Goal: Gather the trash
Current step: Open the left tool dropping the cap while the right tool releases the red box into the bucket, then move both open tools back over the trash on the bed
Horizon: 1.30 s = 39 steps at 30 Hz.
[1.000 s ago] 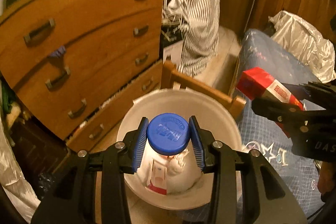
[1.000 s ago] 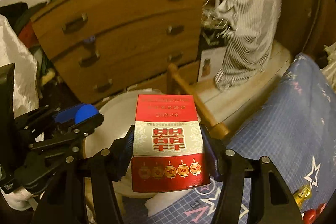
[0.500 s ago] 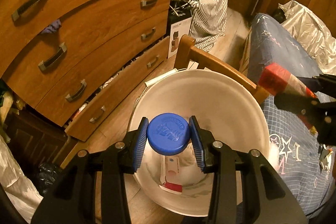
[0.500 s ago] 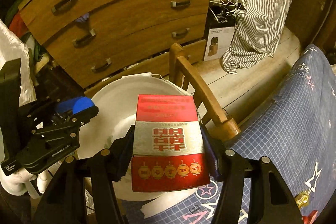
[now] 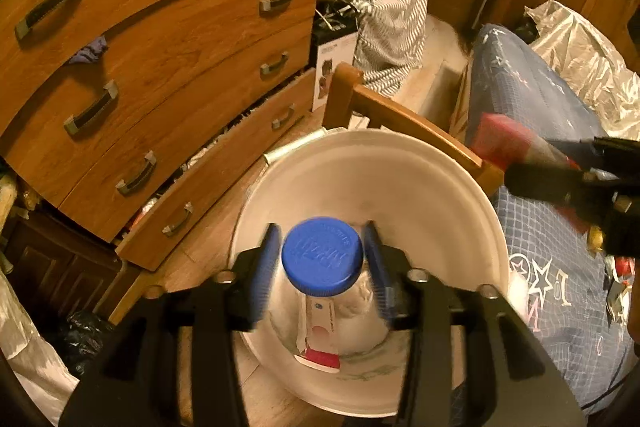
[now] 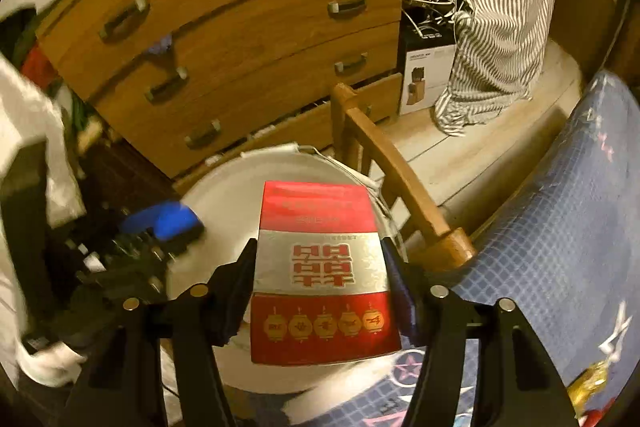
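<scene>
Left gripper (image 5: 322, 259): fingers (image 5: 264, 259) opening, a gap shows on both sides of the blue cap (image 5: 322, 257), so the pads no longer press it. The capped bottle (image 5: 320, 311) is between them, hanging right over the white bucket (image 5: 440, 163); it looks released or about to fall. Some red-and-white wrapper already lies at the bucket bottom.

Right gripper (image 6: 320, 279): fingers (image 6: 244, 279) also opening; the red box (image 6: 322, 267) is between them, pads look just off its sides, motion blur makes contact hard to call. The box sits over the near rim of the bucket (image 6: 224, 195), beside the wooden chair rail (image 6: 400, 179).

Step, as I judge it: drop-off, both pieces of trash let go together into the bucket.

Next move likely calls for: open wide enough that both items clear the pads and fall inside the rim, the box being closest to the edge; then lift away and seek more trash, maybe on the blue star-print cover (image 6: 560, 227).
</scene>
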Motion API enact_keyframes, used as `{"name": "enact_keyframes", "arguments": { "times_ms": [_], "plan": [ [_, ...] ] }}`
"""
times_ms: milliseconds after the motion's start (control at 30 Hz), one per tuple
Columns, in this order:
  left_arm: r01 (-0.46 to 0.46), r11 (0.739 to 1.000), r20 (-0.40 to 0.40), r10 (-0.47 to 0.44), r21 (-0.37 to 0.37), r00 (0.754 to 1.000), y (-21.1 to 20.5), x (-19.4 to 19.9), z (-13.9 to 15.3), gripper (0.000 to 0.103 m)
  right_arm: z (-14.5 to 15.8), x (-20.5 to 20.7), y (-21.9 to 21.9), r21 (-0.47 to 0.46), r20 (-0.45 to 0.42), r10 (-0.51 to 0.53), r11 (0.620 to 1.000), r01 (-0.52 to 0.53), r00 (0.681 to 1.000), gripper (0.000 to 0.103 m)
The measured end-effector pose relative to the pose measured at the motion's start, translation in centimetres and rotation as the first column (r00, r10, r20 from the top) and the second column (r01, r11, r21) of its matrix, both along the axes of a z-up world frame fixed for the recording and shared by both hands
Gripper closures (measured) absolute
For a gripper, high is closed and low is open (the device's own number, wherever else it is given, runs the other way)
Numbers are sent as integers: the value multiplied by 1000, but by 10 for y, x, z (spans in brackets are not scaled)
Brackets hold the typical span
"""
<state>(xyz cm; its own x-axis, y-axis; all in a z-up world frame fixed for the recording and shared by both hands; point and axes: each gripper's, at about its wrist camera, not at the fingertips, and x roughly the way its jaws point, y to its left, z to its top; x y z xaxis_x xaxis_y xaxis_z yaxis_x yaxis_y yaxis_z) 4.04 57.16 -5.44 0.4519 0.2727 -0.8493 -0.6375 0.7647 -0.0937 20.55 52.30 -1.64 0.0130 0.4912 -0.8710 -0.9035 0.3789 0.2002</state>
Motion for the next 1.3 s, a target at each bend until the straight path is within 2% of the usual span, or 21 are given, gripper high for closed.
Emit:
{"name": "enact_keyframes", "arguments": {
  "times_ms": [67, 233, 400, 600, 767, 933, 1033, 1167, 1300],
  "plan": [
    [0, 1000, 8, 0, 25, 1000, -1, -1, 1, 39, 3, 5, -3, 37, -67, -8, 999, 11, 998, 31],
    [-3, 1000, 24, 3, 19, 1000, 0, -3, 1, 39, 8, 13, -9, 62, -105, -31, 997, 38, 994, 31],
    [-4, 1000, 27, 4, 13, 1000, -2, -4, -2, 39, 11, 17, -17, 78, -112, -43, 996, 52, 993, 30],
    [9, 1000, 40, -10, 28, 999, -18, -6, 1, 39, 23, 10, -45, 133, -60, -60, 989, 68, 996, 30],
    [38, 997, 87, -44, 67, 995, -56, -6, 11, 39, 36, -1, -115, 219, 86, -147, 968, 125, 985, 27],
    [96, 987, 129, -112, 129, 985, -108, 7, 22, 39, 36, -13, -202, 285, 218, -255, 940, 188, 942, 21],
    [132, 981, 155, -154, 139, 976, -135, 17, 26, 39, 33, -22, -255, 315, 291, -306, 925, 211, 907, 20],
    [220, 966, 178, -241, 134, 954, -182, 37, 25, 39, 20, -29, -323, 345, 326, -363, 905, 248, 873, 18],
    [317, 943, 158, -330, 103, 931, -229, 61, 8, 39, -4, -29, -397, 343, 341, -429, 885, 315, 837, 18]
  ]
}}
